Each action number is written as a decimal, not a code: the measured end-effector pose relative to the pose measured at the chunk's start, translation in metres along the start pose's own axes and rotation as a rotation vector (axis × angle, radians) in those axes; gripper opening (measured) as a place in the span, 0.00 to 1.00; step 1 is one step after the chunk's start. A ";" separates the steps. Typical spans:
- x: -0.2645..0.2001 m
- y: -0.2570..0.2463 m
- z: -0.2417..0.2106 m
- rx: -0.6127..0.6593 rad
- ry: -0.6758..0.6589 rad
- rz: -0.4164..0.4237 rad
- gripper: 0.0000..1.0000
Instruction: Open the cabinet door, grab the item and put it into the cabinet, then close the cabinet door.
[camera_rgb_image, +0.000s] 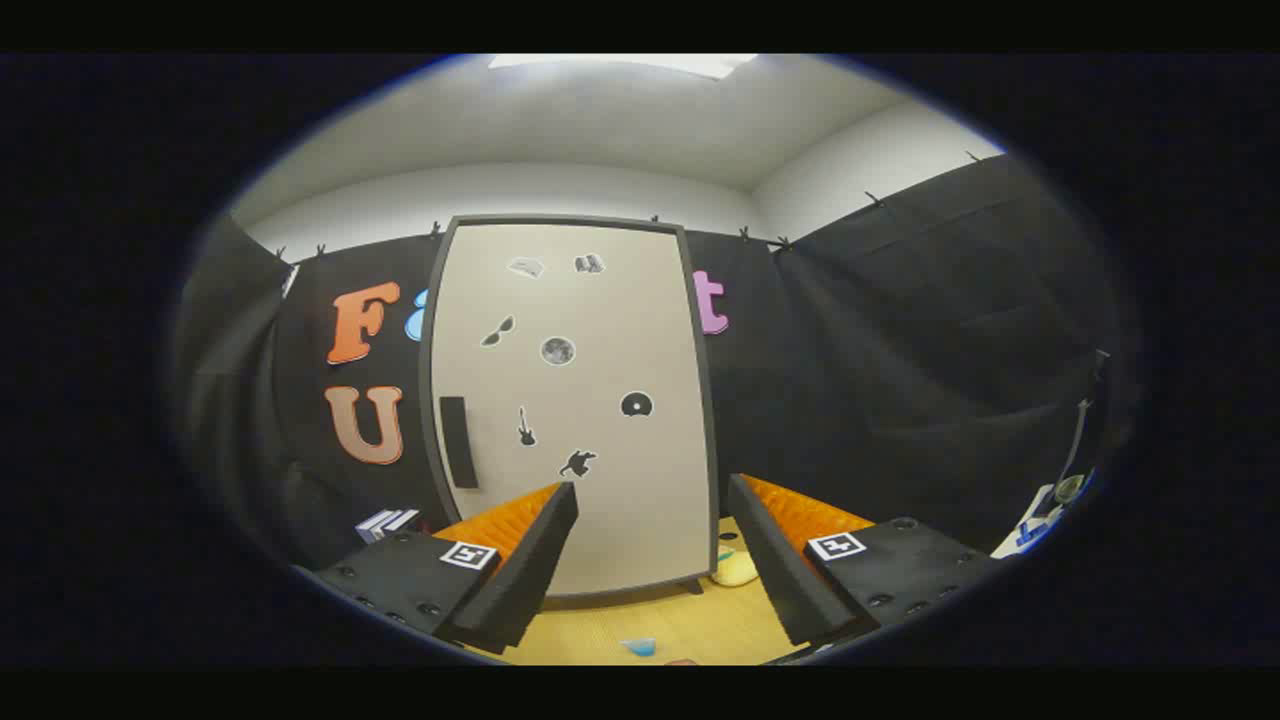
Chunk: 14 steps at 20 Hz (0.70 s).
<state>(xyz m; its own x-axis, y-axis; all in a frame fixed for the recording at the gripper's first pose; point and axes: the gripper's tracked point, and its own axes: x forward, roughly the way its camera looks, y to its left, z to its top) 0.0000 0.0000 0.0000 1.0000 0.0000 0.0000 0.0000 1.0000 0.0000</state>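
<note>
Here, at the cabinet: a hand-held gripper (650, 530) faces the closed cabinet door (570, 400), which stands upright on the table (690, 630) against the booth's black cloth wall.
Door: pale, flat, dark-framed, dotted with small stickers; it looks stiff and rigid, and likely swings light on hinges that appear to sit on the side away from the handle.
Handle: a dark vertical bar (458, 441) at the door's edge, just beyond the left finger; judged the sensible place to take hold, pinched from both sides or hooked and drawn outward.
Item: a small pale yellow object (738, 570) lies on the table at the cabinet's foot, just ahead of the right finger; it looks soft and light, though too little of it shows to be sure.
Also on the table: a small blue piece (640, 647) between the fingers, nearer the camera.
Fingers: spread wide apart, holding nothing and touching nothing.
Stage: the door not yet opened; the first step of the task appears to lie ahead.
</note>
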 end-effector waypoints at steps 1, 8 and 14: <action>-0.001 -0.001 -0.001 0.000 0.003 -0.001 0.97; -0.007 -0.007 -0.002 0.000 0.010 -0.021 0.97; -0.011 -0.010 -0.001 -0.001 0.013 -0.028 0.97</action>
<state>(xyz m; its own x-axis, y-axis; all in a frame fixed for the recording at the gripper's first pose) -0.0115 -0.0098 -0.0009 0.9995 -0.0283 -0.0132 0.0283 0.9996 -0.0017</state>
